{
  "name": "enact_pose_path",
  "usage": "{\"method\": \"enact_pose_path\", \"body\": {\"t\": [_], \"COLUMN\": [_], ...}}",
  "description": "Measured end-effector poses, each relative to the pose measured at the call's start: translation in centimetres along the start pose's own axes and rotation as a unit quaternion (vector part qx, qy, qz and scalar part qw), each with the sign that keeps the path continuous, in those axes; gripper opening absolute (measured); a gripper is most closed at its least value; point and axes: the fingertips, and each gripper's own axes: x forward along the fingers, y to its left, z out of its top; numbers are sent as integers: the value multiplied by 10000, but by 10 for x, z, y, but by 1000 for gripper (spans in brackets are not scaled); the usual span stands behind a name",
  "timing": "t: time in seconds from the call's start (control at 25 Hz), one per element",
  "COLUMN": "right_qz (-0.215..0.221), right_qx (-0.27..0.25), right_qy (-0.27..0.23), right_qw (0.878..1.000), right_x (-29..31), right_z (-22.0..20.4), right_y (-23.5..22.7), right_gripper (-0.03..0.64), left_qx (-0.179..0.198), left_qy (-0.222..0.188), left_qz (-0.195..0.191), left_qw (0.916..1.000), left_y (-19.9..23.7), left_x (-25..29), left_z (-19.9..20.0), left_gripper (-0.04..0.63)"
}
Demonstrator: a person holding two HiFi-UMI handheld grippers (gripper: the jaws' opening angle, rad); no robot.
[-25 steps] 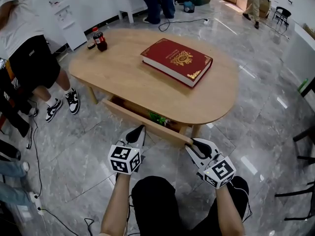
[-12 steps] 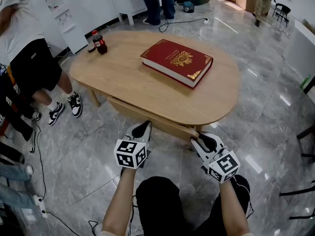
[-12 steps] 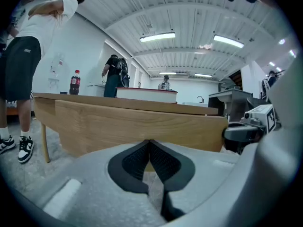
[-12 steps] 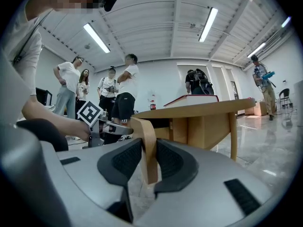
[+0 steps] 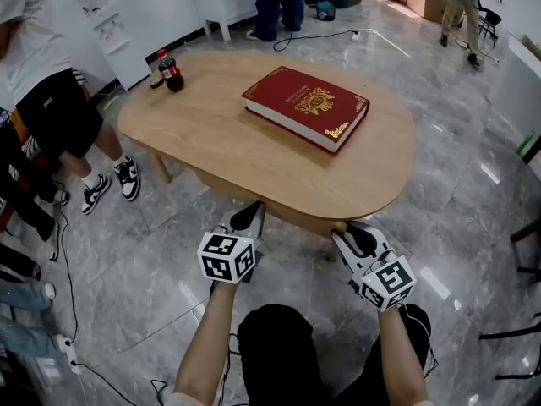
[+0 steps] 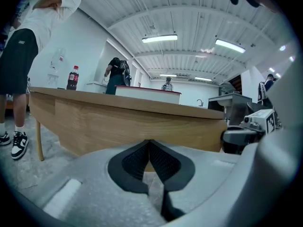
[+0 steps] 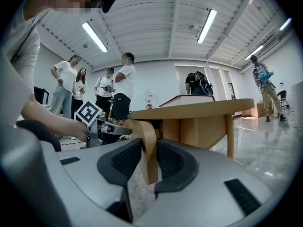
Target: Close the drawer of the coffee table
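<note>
The oval wooden coffee table (image 5: 254,150) carries a red book (image 5: 306,106) and a cola bottle (image 5: 171,68). Its drawer front (image 5: 297,219) lies almost flush under the near edge, and nothing inside the drawer shows. My left gripper (image 5: 254,211) is shut, its tips against the drawer front (image 6: 132,126) in the left gripper view (image 6: 150,142). My right gripper (image 5: 345,231) stands at the drawer's right end. In the right gripper view its jaws (image 7: 149,143) are opening, with the curved wooden end of the drawer front (image 7: 147,150) between them.
People stand to the left (image 5: 51,83) and behind the table (image 5: 275,2). A cable (image 5: 63,260) runs over the marble floor at the left. A dark chair (image 5: 528,244) stands at the right edge. My own lap (image 5: 296,353) is just below the grippers.
The drawer has slid in under the table top, hiding the green thing inside. Both grippers have moved forward with it, toward the table.
</note>
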Motion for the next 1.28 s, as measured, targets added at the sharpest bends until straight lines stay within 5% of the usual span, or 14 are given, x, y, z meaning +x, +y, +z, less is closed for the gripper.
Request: {"method": "enact_pose_path", "body": {"t": [0.84, 1.28], "right_qz": [-222, -686], "right_qx": [72, 108], "right_qy": [-128, 377], "right_qw": [9996, 9969], "right_x": [8, -3], "right_z": [0, 1], "right_y": [-22, -21], "right_gripper": [115, 106], "left_qx": [-66, -86], "left_qy": [-89, 79], "left_qz": [-96, -200], "left_qw": [9999, 9997], "left_y": [1, -26], "left_x": [21, 1], "left_z": [6, -2], "left_gripper": [9, 9]}}
